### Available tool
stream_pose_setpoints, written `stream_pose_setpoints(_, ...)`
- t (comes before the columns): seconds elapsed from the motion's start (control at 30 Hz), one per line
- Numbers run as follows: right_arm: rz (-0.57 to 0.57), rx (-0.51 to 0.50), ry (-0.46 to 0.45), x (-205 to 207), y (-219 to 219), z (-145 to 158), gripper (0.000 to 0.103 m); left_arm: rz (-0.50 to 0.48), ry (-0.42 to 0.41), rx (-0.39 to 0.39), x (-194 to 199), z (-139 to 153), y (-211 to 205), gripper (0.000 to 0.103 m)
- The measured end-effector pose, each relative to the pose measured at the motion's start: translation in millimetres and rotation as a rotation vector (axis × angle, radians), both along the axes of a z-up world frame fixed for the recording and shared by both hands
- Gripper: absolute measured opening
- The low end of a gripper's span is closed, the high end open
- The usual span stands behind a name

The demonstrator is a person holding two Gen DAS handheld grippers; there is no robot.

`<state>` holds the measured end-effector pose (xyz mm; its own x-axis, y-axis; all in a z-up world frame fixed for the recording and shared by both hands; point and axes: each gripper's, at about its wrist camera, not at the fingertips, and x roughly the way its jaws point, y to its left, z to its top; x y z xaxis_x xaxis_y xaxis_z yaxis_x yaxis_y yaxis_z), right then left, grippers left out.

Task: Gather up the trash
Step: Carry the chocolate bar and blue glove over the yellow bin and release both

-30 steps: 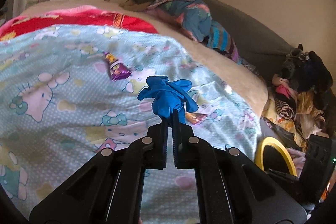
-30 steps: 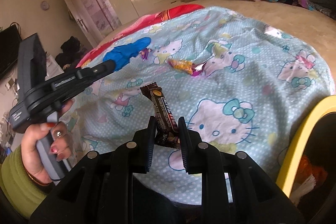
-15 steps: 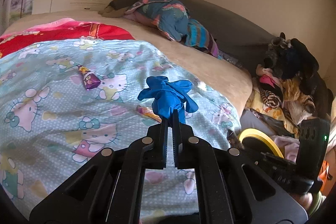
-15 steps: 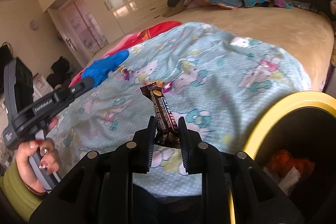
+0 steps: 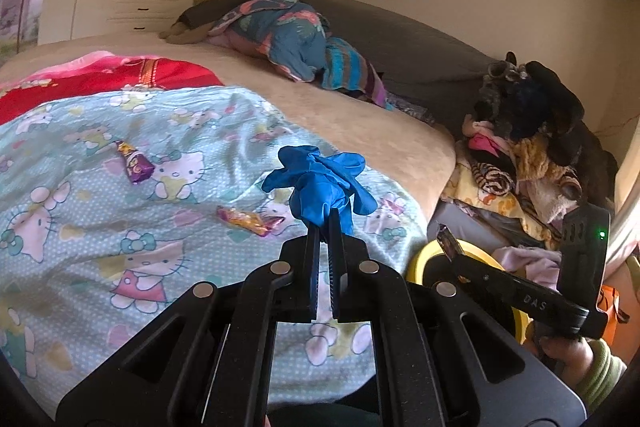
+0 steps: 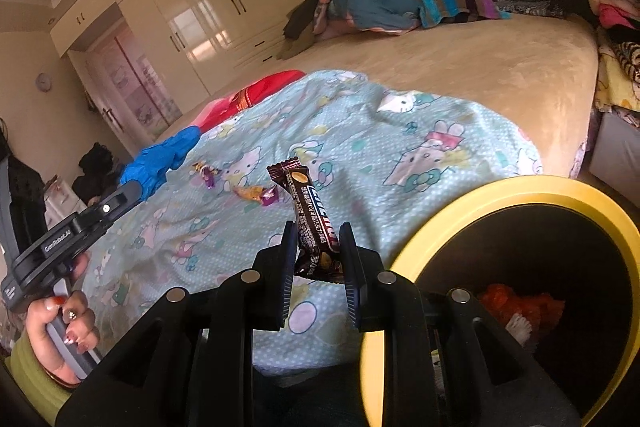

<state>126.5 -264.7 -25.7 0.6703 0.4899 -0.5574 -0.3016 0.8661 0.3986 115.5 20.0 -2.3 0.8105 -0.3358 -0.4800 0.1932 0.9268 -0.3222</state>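
My left gripper [image 5: 325, 227] is shut on a crumpled blue glove [image 5: 320, 183] and holds it above the Hello Kitty blanket [image 5: 100, 227]. It also shows in the right wrist view [image 6: 132, 191] with the glove [image 6: 162, 157]. My right gripper [image 6: 318, 239] is shut on a brown chocolate bar wrapper [image 6: 310, 211], just left of the yellow-rimmed bin [image 6: 516, 189]. In the left wrist view the right gripper [image 5: 448, 243] holds the wrapper over the bin [image 5: 424, 259]. A purple wrapper [image 5: 134, 163] and an orange-purple wrapper [image 5: 250, 221] lie on the blanket.
The bin holds orange and white trash [image 6: 520, 307]. A pile of clothes [image 5: 532, 147] is heaped beside the bed at right. Folded bedding [image 5: 292, 39] lies at the head of the bed. Wardrobes [image 6: 224, 3] line the far wall.
Both grippers have swung right toward the bin, each still holding its item. The bin now fills more of the right wrist view.
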Motion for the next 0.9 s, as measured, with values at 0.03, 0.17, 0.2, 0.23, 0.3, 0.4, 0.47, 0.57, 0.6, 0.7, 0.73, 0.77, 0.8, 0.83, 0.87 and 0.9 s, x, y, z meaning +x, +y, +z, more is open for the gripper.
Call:
stream_pose_setpoints(0.03, -0.003, 0.0, -0.002, -0.4, -0.9, 0.6, 0.021, -0.006, -0.004, 0.002, -1.2, 1.4, -2.3, 0.002)
stream_pose_setpoints(0.17, -0.014, 0.001, -0.013, -3.3, -5.7, 5.0, 0.021, -0.036, -0.007, -0.01, -3.6, 4.3, -9.0, 0.002)
stream_pose_setpoints(0.2, -0.017, 0.0, -0.016, -3.9, -6.5, 6.2, 0.021, -0.044, -0.008, -0.007, -4.4, 4.8, -11.4, 0.002)
stream_pose_setpoints(0.23, -0.019, 0.0, -0.019, -3.7, -8.2, 7.4, 0.021, -0.048, -0.009, -0.006, -5.3, 5.5, -13.5, 0.002)
stream_pose_setpoints(0.3, -0.024, 0.0, -0.024, -3.6, -10.4, 8.8, 0.021, -0.059, -0.014, -0.005, -7.6, 6.8, -17.1, 0.002)
stream_pose_setpoints(0.4, -0.032, -0.001, -0.03, -7.1, -12.7, 12.2, 0.021, -0.074, -0.022, 0.0, -10.1, 9.0, -22.5, 0.002)
stream_pose_setpoints(0.47, -0.038, -0.001, -0.035, -10.0, -14.5, 14.7, 0.021, -0.082, -0.026, 0.001, -11.6, 10.7, -25.7, 0.002)
stream_pose_setpoints(0.57, -0.047, -0.001, -0.039, -11.3, -18.2, 16.9, 0.021, -0.096, -0.031, 0.005, -14.3, 12.8, -30.2, 0.002)
stream_pose_setpoints(0.6, -0.052, 0.0, -0.04, -12.1, -20.0, 17.9, 0.021, -0.101, -0.033, 0.007, -15.2, 13.5, -31.9, 0.002)
stream_pose_setpoints(0.7, -0.061, 0.001, -0.041, -14.3, -23.6, 19.4, 0.021, -0.115, -0.036, 0.01, -16.1, 13.9, -36.1, 0.002)
stream_pose_setpoints(0.73, -0.065, 0.002, -0.042, -14.5, -25.2, 19.9, 0.021, -0.121, -0.04, 0.011, -17.2, 14.3, -38.4, 0.002)
stream_pose_setpoints(0.77, -0.067, 0.003, -0.042, -14.4, -27.0, 20.2, 0.021, -0.128, -0.043, 0.012, -18.4, 14.8, -40.4, 0.002)
stream_pose_setpoints(0.8, -0.073, 0.002, -0.044, -15.5, -29.0, 21.1, 0.021, -0.136, -0.048, 0.017, -19.5, 15.3, -43.1, 0.002)
stream_pose_setpoints(0.83, -0.076, 0.002, -0.044, -15.7, -30.5, 21.3, 0.021, -0.14, -0.051, 0.02, -20.9, 15.7, -46.0, 0.002)
stream_pose_setpoints(0.87, -0.081, 0.003, -0.045, -16.2, -32.6, 21.9, 0.021, -0.144, -0.053, 0.021, -21.2, 16.4, -46.9, 0.002)
stream_pose_setpoints(0.9, -0.085, 0.003, -0.046, -17.3, -34.5, 22.2, 0.021, -0.15, -0.055, 0.023, -22.0, 16.8, -49.0, 0.002)
